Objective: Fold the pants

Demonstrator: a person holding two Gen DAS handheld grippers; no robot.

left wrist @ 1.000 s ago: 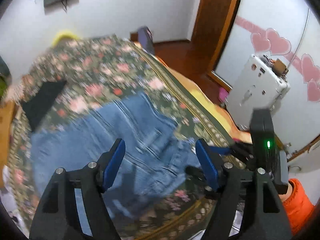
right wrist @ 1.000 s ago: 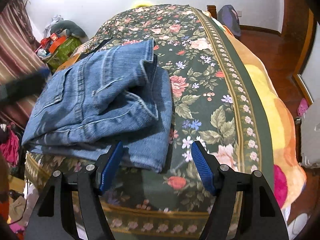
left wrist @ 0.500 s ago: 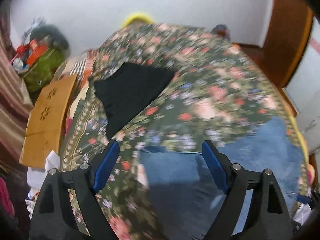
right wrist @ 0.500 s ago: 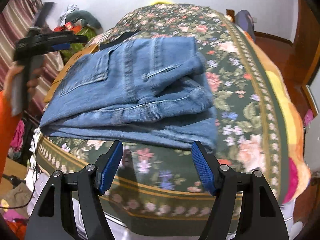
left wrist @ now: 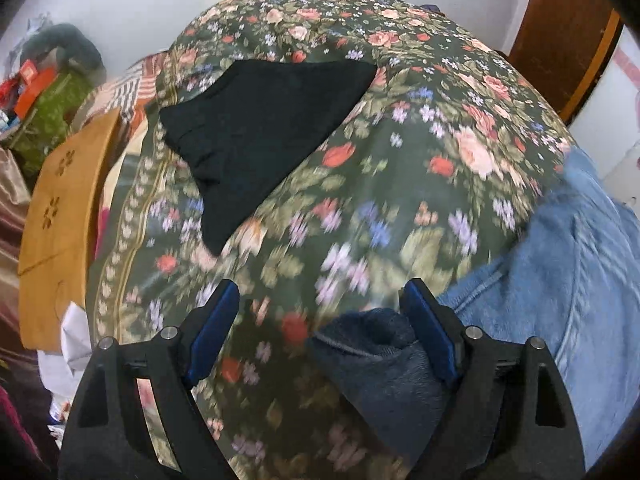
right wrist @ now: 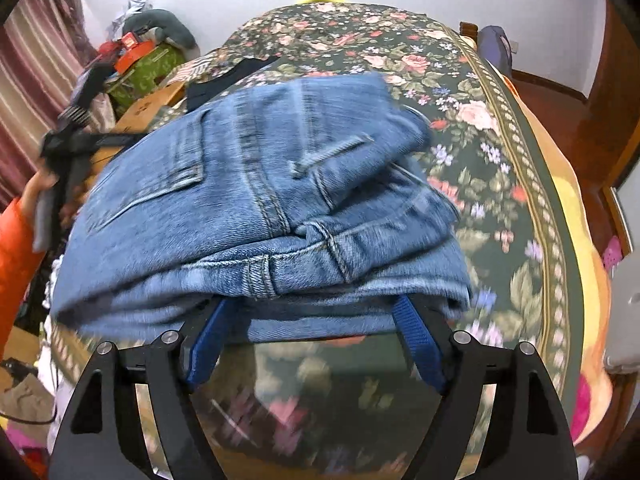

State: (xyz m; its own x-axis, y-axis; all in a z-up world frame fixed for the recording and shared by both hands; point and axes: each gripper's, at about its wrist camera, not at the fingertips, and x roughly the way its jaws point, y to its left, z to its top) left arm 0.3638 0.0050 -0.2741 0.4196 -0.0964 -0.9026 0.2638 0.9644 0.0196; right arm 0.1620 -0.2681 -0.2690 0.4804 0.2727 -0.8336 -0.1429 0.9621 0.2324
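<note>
Covering the bed in front of you is a dark green floral bedspread (left wrist: 400, 140), with white walls behind and a wooden door (left wrist: 560, 36) off to your right. Your folded jeans (right wrist: 256, 208) lie in a thick stack near the bedspread's front edge, waistband and belt loops toward you in the right wrist view.

Your right gripper (right wrist: 316, 344) stands wide, its jaws having just been opening; the blue fingertips (right wrist: 418, 338) sit at the lower front edge of the denim stack, partly tucked under its overhang, with no fabric pinched between them.

Your left gripper (left wrist: 320, 330) is also spread wide, with its jaws not pressing on anything. A dark, shadowed corner of the jeans lies just inside its right-hand finger (contact is too blurred to judge), and the rest of the denim spreads away to the right.

Further up the bedspread, well apart from the jeans, lies a black garment (left wrist: 260, 128). Beside the bed on the left stands a cardboard box (left wrist: 60, 220), and behind it a green bag (right wrist: 150, 70) piled with clutter near a striped curtain (right wrist: 36, 80).
</note>
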